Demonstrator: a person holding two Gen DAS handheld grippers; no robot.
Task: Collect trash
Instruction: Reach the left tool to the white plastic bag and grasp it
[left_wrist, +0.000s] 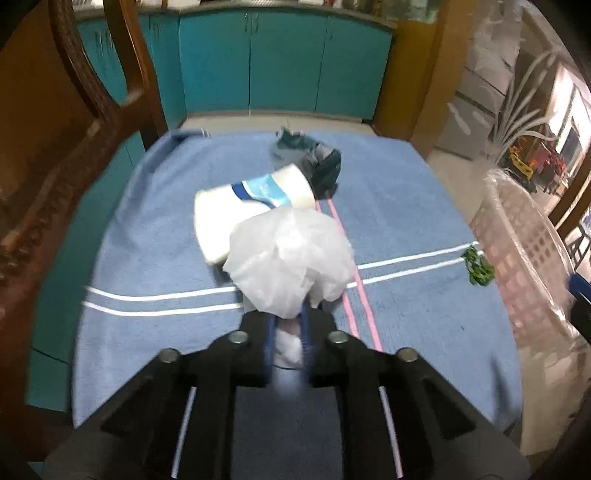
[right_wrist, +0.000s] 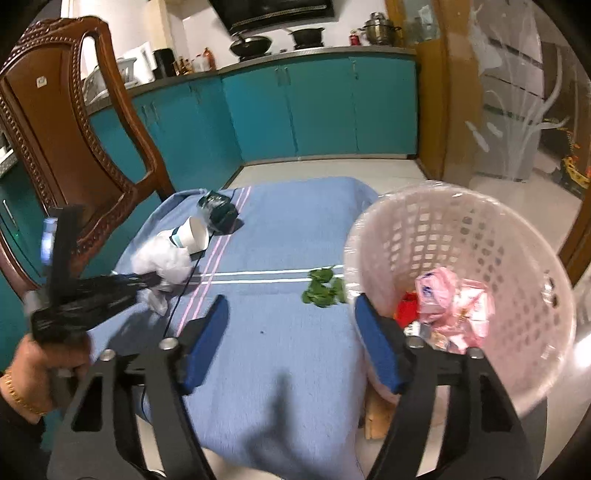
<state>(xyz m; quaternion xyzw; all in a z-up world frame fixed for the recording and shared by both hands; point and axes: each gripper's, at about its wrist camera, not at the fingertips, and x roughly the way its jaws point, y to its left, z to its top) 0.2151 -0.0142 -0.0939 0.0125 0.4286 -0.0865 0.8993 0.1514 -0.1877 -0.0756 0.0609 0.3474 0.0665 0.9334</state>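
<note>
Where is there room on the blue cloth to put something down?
Bare cloth lies between the paper cup and the pink basket, and in front of the green leaves. The far left is crowded: cup, dark wrapper, and white bag in the left gripper.

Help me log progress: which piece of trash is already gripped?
The crumpled white plastic bag: the left gripper is shut on it. The paper cup, dark wrapper and green leaves lie loose on the cloth.
</note>
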